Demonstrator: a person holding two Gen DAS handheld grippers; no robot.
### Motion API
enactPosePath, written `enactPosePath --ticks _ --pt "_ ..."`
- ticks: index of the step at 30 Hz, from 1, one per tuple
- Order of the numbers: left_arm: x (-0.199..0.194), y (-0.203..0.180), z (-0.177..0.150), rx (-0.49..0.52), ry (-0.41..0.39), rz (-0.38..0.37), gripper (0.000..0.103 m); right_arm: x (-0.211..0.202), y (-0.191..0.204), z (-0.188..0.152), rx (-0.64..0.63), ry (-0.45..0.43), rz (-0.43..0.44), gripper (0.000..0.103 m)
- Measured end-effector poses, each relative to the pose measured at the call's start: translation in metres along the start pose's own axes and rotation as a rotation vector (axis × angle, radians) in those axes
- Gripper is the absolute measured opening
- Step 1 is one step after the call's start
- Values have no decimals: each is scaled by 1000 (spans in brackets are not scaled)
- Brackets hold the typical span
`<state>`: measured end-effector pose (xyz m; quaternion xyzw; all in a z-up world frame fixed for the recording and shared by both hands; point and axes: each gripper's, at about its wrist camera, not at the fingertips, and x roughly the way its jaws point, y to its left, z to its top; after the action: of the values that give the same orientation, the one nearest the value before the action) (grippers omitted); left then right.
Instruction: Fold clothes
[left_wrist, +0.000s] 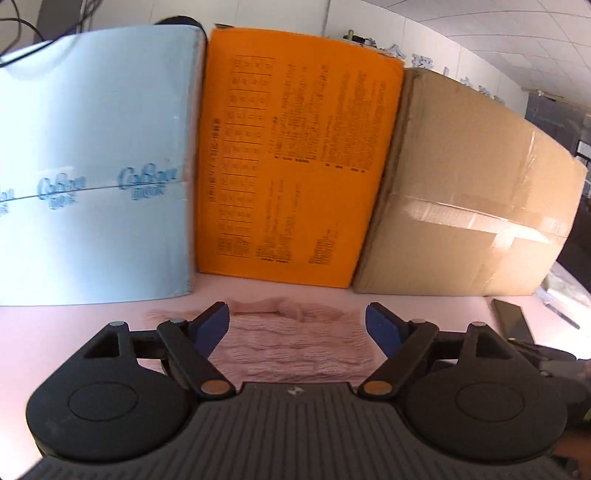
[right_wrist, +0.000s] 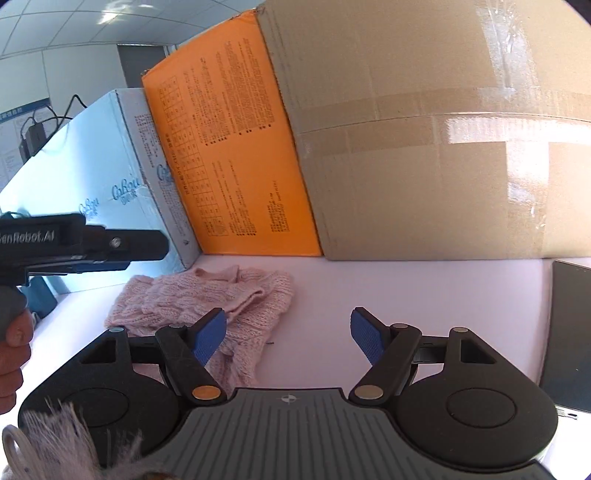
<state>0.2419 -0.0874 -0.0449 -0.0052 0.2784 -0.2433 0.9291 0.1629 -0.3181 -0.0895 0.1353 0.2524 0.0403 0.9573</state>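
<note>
Pink table (right_wrist: 424, 295): 3 boxes (left_wrist: 295, 166) behind sweater (right_wrist: 207, 299).

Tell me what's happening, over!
Left gripper open, right gripper open, both empty. Fuzzy pink knitted sweater lies partly folded on pink table. Nothing in the way.

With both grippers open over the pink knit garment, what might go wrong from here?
1. The fluffy pink knitted sweater lies bunched and uneven, so a pinch may catch several layers and spoil the fold.
2. The left gripper and right gripper work close together; they might collide.
3. The dark flat slab alongside could get knocked.
</note>
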Motion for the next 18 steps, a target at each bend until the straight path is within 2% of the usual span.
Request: enactPosePath --ticks 2,4,6,10,12,15,16,17,18 --pt "1 22 -4 -13 34 96 78 8 3 3 31 15 57 72" --pt "9 38 -4 -41 69 185 69 18 6 6 80 36 117 72" --pt "15 49 -3 -65 79 234 65 30 10 11 106 48 129 69" --pt "21 52 0 -18 71 242 65 53 12 21 123 65 123 57" --pt "29 47 -3 47 100 250 65 65 9 24 127 101 121 48" --pt "44 39 -14 162 163 305 65 79 3 24 134 148 118 42" --pt "48 39 -18 181 181 316 65 81 3 24 126 160 122 27" --pt "49 39 -21 190 191 326 66 82 4 23 113 168 121 6" --pt "46 37 -23 188 184 335 66 83 5 23 97 172 125 6"
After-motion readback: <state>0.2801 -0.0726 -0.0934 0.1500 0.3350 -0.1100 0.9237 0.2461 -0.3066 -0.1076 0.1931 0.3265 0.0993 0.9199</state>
